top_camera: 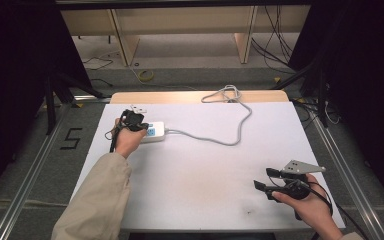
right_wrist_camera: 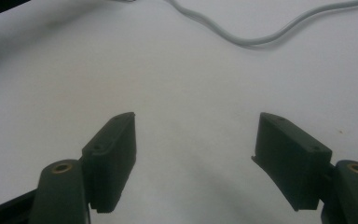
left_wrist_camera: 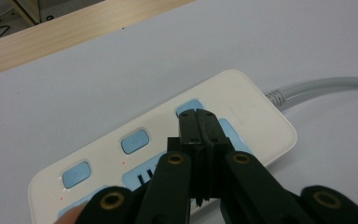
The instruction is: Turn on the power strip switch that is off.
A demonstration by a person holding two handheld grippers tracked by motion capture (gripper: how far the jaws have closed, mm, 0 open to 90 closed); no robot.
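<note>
Jaws pressed flat together tip the left gripper (left_wrist_camera: 199, 122), which holds nothing between them and bears its joined ends down at a blue switch button (left_wrist_camera: 189, 107) near the cable end of the power strip (left_wrist_camera: 247, 100); whether the tips actually rest on the button or hover just above it cannot be told. On the high view the left gripper (top_camera: 134, 120) sits over the strip (top_camera: 155, 132) toward the left of the white tabletop (top_camera: 205, 170). Judging by this, the press on that switch looks to be in hand, not finished, and the other buttons (left_wrist_camera: 134, 141) along the row look untouched. The strip is a cream, rounded-corner plastic slab with a smooth, faintly glossy face; its buttons are pale blue rounded squares, and a socket panel (left_wrist_camera: 142, 176) beside them is the same blue with dark slots. A grey round cable (top_camera: 215, 139) leaves the strip and loops loosely across the matte white sheet to the far wooden edge (top_camera: 190, 96). Well apart, at the near right, the right gripper (top_camera: 263, 179) rests low over bare tabletop, its blocky black jaws spread wide and empty, seemingly with no part in this step yet.
</note>
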